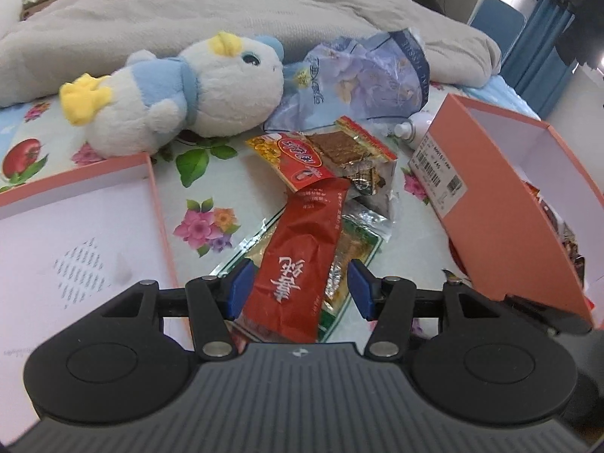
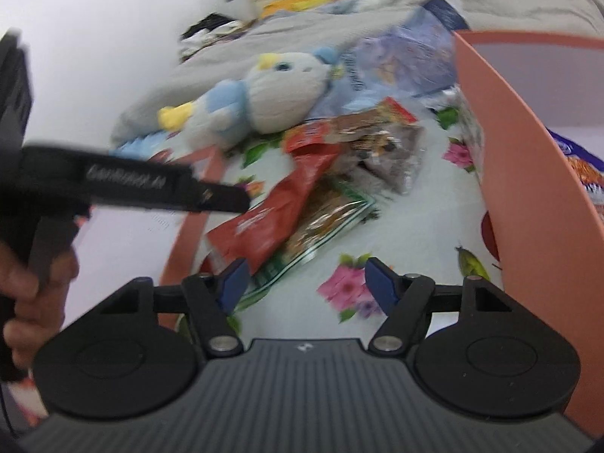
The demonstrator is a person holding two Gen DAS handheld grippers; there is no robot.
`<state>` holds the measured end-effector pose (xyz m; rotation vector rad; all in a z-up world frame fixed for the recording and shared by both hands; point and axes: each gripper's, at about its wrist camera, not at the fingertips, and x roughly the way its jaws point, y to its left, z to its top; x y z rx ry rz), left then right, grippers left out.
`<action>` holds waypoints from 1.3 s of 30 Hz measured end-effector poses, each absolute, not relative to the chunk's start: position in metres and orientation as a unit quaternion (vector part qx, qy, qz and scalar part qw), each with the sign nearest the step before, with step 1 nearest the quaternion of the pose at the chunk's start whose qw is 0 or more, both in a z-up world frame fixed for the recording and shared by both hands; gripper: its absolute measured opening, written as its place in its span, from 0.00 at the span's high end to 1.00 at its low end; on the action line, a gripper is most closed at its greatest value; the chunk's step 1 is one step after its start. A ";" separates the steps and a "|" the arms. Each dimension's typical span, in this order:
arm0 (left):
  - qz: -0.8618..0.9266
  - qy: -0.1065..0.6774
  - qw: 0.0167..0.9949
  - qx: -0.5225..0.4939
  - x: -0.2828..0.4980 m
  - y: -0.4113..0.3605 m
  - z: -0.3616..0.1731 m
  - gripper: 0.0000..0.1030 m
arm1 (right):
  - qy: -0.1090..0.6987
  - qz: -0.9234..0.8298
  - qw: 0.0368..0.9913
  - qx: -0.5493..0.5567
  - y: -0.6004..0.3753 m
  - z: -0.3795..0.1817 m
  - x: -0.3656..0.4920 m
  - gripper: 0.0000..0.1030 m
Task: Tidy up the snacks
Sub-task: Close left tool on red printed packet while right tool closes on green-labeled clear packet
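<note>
A pile of snack packets lies on the flowered sheet. A long red packet (image 1: 298,260) lies on top of a clear green-edged packet (image 1: 351,249). My left gripper (image 1: 300,287) is open, its blue pads on either side of the red packet's near end, not closed on it. Behind lie a red-and-yellow packet (image 1: 298,158) and a brown wafer packet (image 1: 351,147). My right gripper (image 2: 307,283) is open and empty above the sheet, right of the red packet (image 2: 271,222). The pink box (image 1: 502,204) on the right holds several snacks (image 2: 581,173).
A pink box lid (image 1: 75,234) lies at the left. A blue-and-white plush toy (image 1: 181,94) and a blue tissue pack (image 1: 362,79) lie behind the pile. A small white bottle (image 1: 411,128) stands by the box. A grey blanket (image 1: 226,11) covers the back.
</note>
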<state>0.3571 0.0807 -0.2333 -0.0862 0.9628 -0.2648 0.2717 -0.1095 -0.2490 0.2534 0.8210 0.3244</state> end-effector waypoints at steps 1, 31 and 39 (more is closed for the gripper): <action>-0.128 0.465 0.875 -0.041 0.360 0.080 -0.237 0.41 | 0.399 0.152 0.895 0.132 -0.112 -0.251 0.277 0.36; -0.186 0.482 0.856 0.018 0.367 0.073 -0.281 0.37 | 0.441 0.092 0.837 0.312 -0.129 -0.284 0.357 0.52; -0.166 0.471 0.866 0.007 0.369 0.083 -0.286 0.45 | 0.438 0.142 0.819 0.342 -0.122 -0.284 0.362 0.63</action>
